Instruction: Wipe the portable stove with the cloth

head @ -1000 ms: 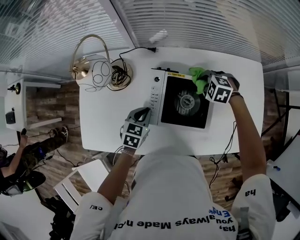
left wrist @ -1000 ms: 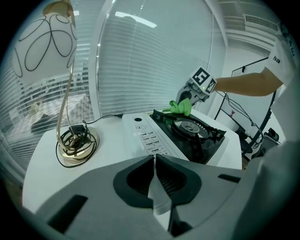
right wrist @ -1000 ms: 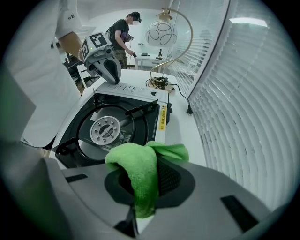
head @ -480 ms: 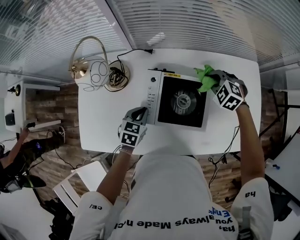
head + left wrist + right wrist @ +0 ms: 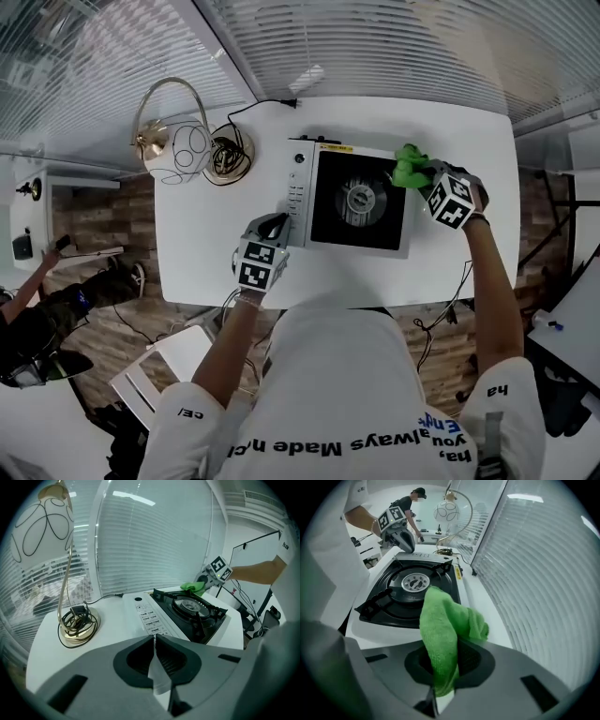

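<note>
The portable stove (image 5: 352, 199) lies on the white table (image 5: 206, 244), white-bodied with a black top and a round burner (image 5: 360, 199) (image 5: 415, 581). My right gripper (image 5: 424, 174) is shut on the green cloth (image 5: 409, 166) (image 5: 442, 630), which hangs over the stove's far right corner. My left gripper (image 5: 277, 226) is shut with nothing in it. It rests against the stove's left side, by the control panel (image 5: 151, 617). In the left gripper view the stove (image 5: 187, 613) lies just ahead of the jaws.
A gold arc lamp with a white globe shade (image 5: 181, 150) and coiled cable (image 5: 230, 150) stands at the table's far left. The stove's power cord (image 5: 272, 105) runs along the far edge. Window blinds (image 5: 394, 47) lie beyond the table. A person (image 5: 37, 309) sits off to the left.
My right gripper has moved the cloth around the stove's far right corner: out toward the table edge, then back in over the corner. My left gripper has stayed by the stove's left side.
</note>
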`<state>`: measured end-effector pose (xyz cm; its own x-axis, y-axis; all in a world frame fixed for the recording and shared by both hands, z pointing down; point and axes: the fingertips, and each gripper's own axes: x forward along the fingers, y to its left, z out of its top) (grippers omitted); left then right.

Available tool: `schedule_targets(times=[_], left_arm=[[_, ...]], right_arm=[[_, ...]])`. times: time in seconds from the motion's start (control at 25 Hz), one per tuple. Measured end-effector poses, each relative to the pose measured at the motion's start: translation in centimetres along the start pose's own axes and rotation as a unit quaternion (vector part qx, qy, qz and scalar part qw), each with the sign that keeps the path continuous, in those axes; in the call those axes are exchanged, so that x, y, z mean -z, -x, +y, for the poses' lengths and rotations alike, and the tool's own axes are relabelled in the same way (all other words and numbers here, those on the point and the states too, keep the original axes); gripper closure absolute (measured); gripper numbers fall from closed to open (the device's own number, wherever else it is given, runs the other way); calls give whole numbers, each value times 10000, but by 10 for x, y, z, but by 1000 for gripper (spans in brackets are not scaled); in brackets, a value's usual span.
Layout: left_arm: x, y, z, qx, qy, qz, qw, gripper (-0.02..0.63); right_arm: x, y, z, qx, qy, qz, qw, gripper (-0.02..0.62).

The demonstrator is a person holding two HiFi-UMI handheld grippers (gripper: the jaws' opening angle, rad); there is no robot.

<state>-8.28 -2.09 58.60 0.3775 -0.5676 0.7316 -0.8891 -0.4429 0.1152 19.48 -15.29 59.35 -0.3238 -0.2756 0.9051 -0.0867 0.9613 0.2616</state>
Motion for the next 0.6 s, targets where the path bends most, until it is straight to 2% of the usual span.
schedule_targets(times=[0.4,0.6], left_arm=[[-1,1,0,-37,-34,-19,10000,583],[-1,0,0,-31,-32,-18,10000,583]], right_arm=[[-22,2,28,-157,36,-234,9996,557],[-27,6,45,-306,282,-247,9988,558]])
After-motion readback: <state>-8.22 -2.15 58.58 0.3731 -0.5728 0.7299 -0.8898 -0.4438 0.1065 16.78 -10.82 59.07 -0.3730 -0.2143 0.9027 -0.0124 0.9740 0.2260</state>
